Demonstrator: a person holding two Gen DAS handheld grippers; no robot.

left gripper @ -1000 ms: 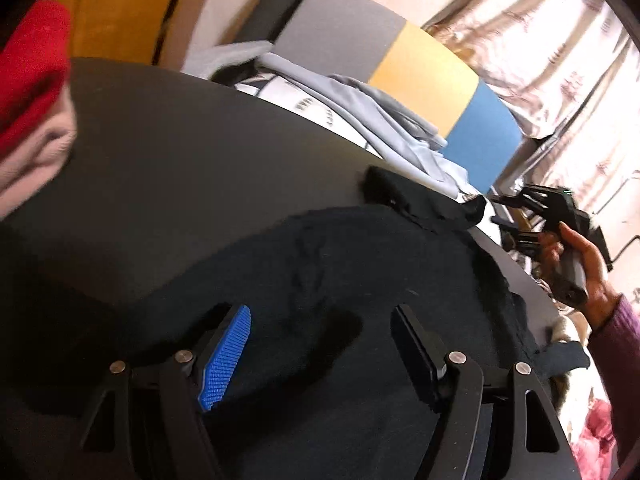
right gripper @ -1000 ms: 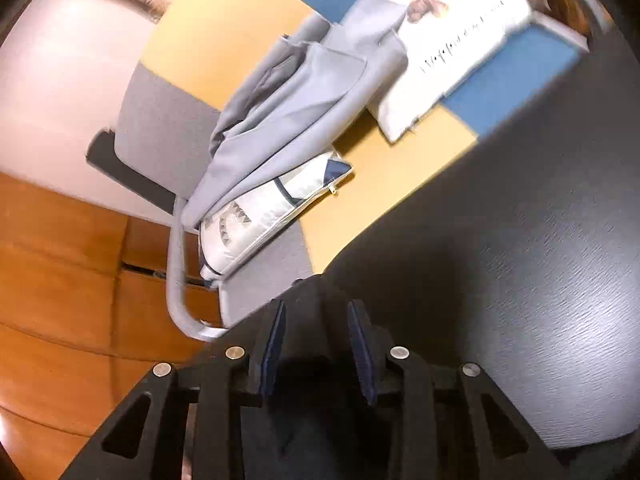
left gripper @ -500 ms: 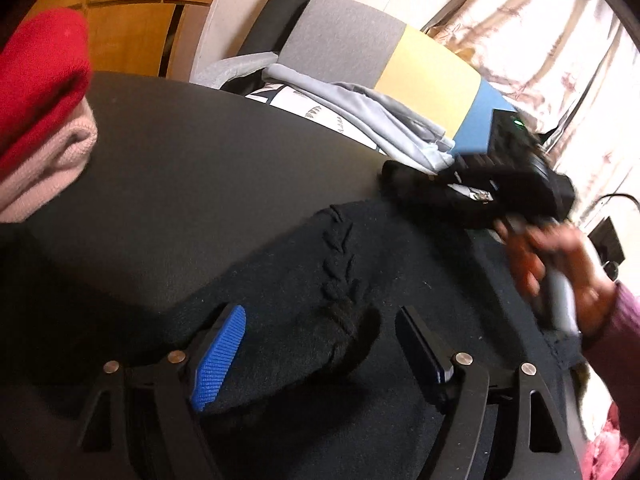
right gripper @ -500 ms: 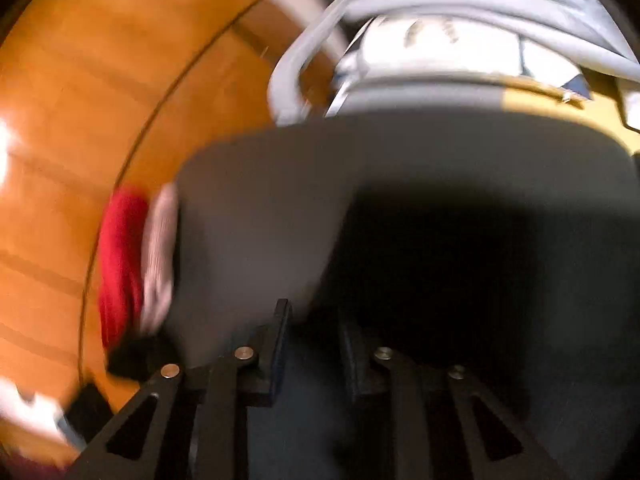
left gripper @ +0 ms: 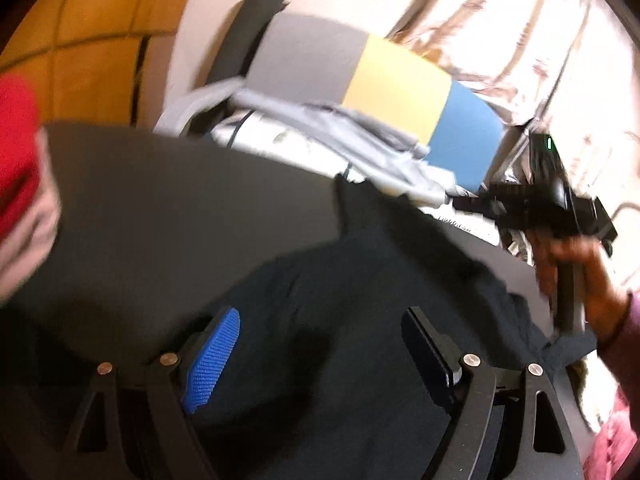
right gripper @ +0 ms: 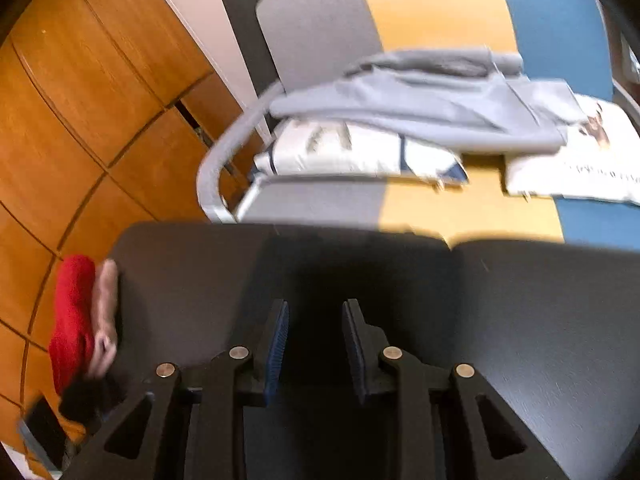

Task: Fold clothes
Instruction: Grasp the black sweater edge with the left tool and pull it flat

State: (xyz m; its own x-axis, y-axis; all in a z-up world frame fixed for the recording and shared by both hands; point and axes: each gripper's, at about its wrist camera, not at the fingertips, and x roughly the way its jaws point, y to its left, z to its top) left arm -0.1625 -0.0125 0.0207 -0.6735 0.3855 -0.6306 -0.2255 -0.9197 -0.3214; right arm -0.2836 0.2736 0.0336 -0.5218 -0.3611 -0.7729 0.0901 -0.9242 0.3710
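- A dark knit garment [left gripper: 360, 320] lies spread on a black table [left gripper: 180, 208], filling the lower half of the left wrist view from about 5 to 7 o'clock. One corner of it reaches up toward 1 o'clock, at the table's far edge.
- The left gripper [left gripper: 320, 348] hovers over the cloth, jaws wide apart and opening. Fabric lies under the gap, but neither pad presses on it.
- The right gripper [right gripper: 314, 344] has its jaws fairly close together and opening slightly. Dark cloth lies between them; whether the pads pinch it cannot be told.
- In the left wrist view, the person's right hand [left gripper: 576, 272] holds that gripper at 3 o'clock, beside the garment's far side.
- Folded red and pink clothes [right gripper: 80, 320] sit at 9 o'clock on the table's edge.
- A chair [right gripper: 440, 8] at 12 o'clock carries grey clothing [right gripper: 420, 96].
- Judged from its look, the garment is soft, limp and light. It will sag and bunch, not slide stiffly.
- Corners or the hem edge look like the best places to pinch, one in each gripper, keeping the edge taut.
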